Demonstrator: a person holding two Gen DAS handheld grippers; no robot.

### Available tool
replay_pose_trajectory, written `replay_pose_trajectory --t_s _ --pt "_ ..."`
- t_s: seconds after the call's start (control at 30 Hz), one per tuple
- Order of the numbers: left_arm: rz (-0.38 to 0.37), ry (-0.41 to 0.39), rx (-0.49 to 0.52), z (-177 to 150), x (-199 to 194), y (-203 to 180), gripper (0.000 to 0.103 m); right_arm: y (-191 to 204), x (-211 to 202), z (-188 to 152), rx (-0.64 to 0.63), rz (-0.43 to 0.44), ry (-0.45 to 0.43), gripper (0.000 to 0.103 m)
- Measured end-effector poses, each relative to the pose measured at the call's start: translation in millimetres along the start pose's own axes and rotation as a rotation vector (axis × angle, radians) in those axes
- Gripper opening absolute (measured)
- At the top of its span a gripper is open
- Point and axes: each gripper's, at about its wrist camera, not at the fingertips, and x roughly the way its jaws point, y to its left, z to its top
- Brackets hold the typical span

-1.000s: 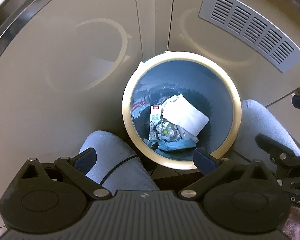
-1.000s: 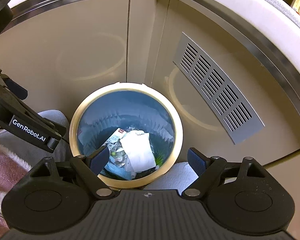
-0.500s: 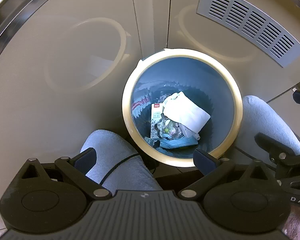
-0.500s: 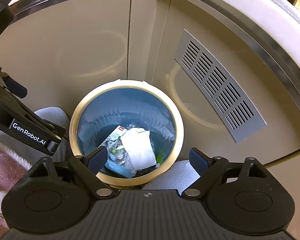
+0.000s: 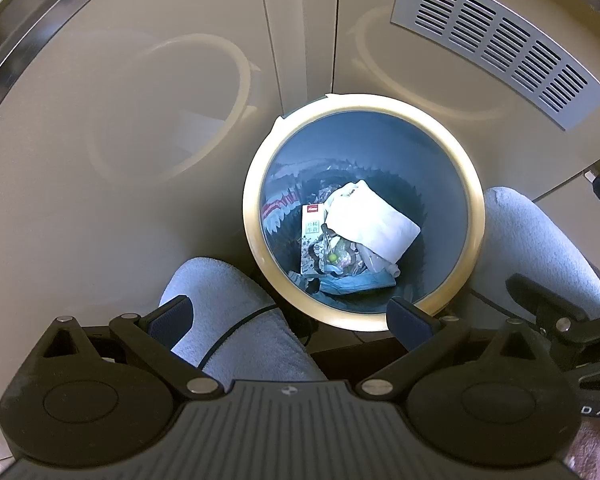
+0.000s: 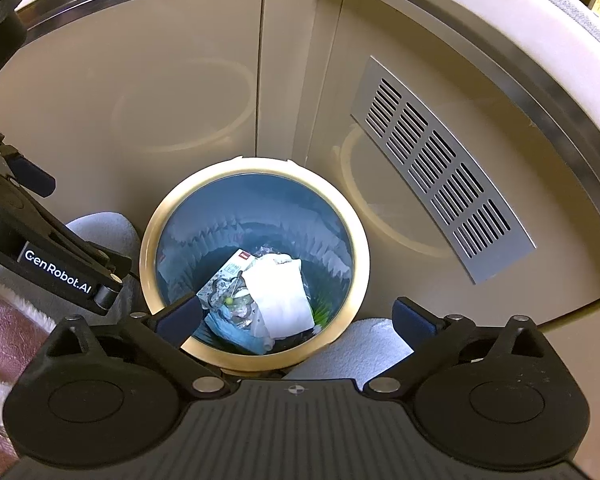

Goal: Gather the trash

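A round trash bin with a tan rim and a blue liner stands on the floor against beige cabinet doors. In it lie a white crumpled tissue, a printed carton and a blue wrapper. My left gripper hangs open above the bin's near edge, pointing steeply down, with nothing between its fingers. In the right wrist view the same bin rim and tissue show below my right gripper. Its jaws are opening wide and hold nothing.
A person's grey fleece-covered legs flank the bin. A metal vent grille sits in the right cabinet door. Above runs a white counter edge with bottles at the far right. Pink fluffy fabric shows at lower left.
The right gripper's fingers have spread farther apart. Both hands stay over the bin, and the trash inside has not shifted.
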Motion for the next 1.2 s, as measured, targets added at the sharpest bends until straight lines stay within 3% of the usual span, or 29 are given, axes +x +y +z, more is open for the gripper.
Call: replay_pose_trajectory --t_s 1.2 --pt "0.012 -0.003 0.008 0.4 0.5 -0.6 0.103 -0.3 0.4 0.5 -0.002 0.0 0.003 0.103"
